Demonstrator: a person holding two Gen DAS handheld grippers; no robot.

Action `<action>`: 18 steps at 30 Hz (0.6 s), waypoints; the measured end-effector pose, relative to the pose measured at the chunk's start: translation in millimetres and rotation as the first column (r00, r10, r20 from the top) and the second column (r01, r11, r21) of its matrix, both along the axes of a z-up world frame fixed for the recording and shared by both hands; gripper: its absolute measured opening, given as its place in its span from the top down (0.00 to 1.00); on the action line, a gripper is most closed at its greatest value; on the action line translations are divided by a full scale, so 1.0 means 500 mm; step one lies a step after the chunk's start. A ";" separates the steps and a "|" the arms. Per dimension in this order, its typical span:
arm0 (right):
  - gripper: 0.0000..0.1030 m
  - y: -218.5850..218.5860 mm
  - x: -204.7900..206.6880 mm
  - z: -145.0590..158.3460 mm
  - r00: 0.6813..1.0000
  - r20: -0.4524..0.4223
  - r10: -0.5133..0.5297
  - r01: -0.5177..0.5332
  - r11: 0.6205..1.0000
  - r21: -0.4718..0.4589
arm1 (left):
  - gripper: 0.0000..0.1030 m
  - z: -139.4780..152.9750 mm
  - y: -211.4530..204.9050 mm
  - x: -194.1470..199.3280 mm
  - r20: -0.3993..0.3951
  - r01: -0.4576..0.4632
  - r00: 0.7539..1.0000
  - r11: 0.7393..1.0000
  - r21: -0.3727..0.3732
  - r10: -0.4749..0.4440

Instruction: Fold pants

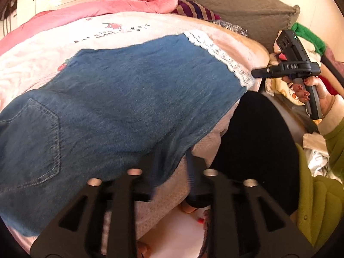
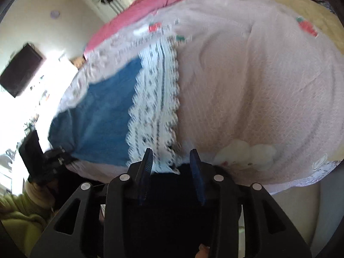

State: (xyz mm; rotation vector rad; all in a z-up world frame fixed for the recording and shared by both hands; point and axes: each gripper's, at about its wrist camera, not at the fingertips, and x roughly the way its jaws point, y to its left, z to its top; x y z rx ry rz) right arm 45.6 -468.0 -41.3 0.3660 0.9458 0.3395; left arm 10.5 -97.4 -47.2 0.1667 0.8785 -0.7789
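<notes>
Blue denim pants [image 1: 120, 99] with a white lace hem [image 1: 217, 51] lie spread on a pale pink blanket [image 1: 38, 62]. My left gripper [image 1: 169, 172] is over the near edge of the denim; its fingers are blurred and partly under the cloth, so the grip is unclear. My right gripper [image 2: 172, 161] is open, its fingertips just short of the lace hem [image 2: 159, 99] at the bed edge. The right gripper also shows in the left wrist view [image 1: 255, 73], beside the hem. The denim shows in the right wrist view [image 2: 107, 111].
A pink quilt [image 1: 133, 2] lies along the far side. A grey cushion [image 1: 247, 10] and piled clothes [image 1: 309, 38] sit to the right. A dark screen [image 2: 20, 69] hangs on the wall. My own dark trousers [image 1: 255, 137] and green sleeve [image 1: 335, 142] are near the bed edge.
</notes>
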 end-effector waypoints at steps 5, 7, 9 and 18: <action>0.54 0.084 0.002 0.063 0.990 0.110 0.093 -0.087 0.995 -0.054 | 0.60 0.049 0.052 -0.025 0.060 -0.071 0.996 0.997 -0.032 0.073; 0.53 0.140 0.016 0.065 0.979 0.119 0.168 -0.160 0.984 -0.073 | 0.53 0.075 0.092 -0.026 0.082 -0.128 0.988 0.990 -0.053 0.132; 0.50 0.192 0.032 0.060 0.964 0.119 0.236 -0.228 0.971 -0.079 | 0.45 0.103 0.147 -0.021 0.121 -0.233 0.964 0.971 -0.044 0.237; 0.44 0.431 0.097 0.014 0.884 0.055 0.464 -0.455 0.881 -0.126 | 0.30 0.115 0.409 0.031 -0.001 -0.626 0.779 0.776 -0.082 0.628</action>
